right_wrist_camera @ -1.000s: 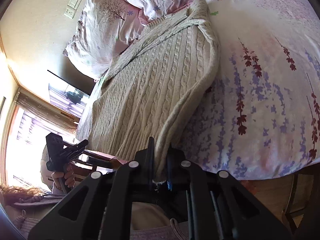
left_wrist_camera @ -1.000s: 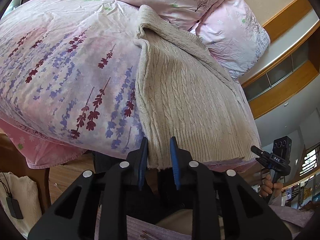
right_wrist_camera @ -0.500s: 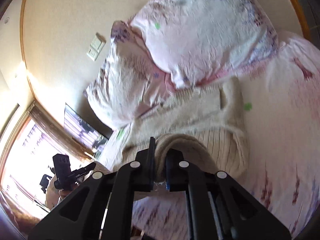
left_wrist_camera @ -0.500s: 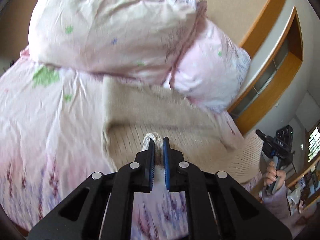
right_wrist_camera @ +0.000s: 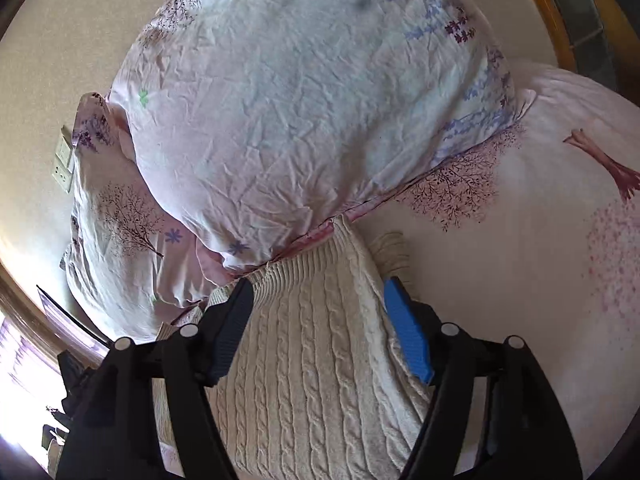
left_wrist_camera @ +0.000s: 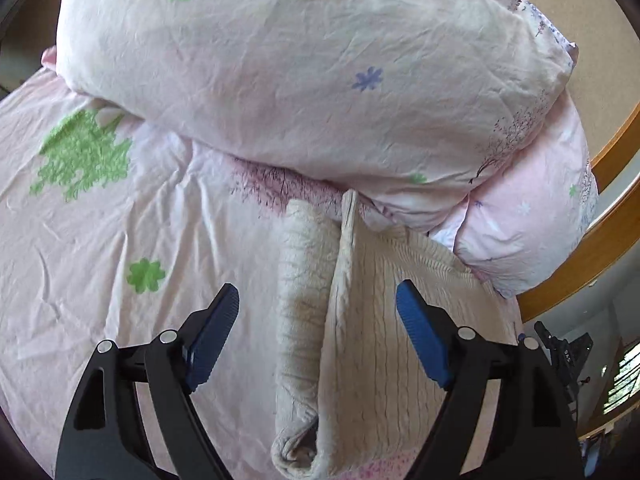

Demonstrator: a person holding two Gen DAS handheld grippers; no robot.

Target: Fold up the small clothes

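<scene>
A cream cable-knit sweater (left_wrist_camera: 360, 320) lies folded over on the pink floral bed sheet (left_wrist_camera: 100, 240), its far edge against the pillows. My left gripper (left_wrist_camera: 318, 328) is open just above the sweater's folded left edge, holding nothing. In the right wrist view the sweater (right_wrist_camera: 312, 360) fills the space under my right gripper (right_wrist_camera: 318, 328), which is open with its blue pads on either side of the knit and grips nothing.
Two pink floral pillows (left_wrist_camera: 300, 72) are stacked at the head of the bed, just beyond the sweater; they also show in the right wrist view (right_wrist_camera: 300, 100). A wooden headboard rim (left_wrist_camera: 592, 264) runs at the right. A wall socket (right_wrist_camera: 64, 164) is at the left.
Both grippers carried the sweater's hem up toward the pillows, then opened and let it go. The sweater now lies folded in half.
</scene>
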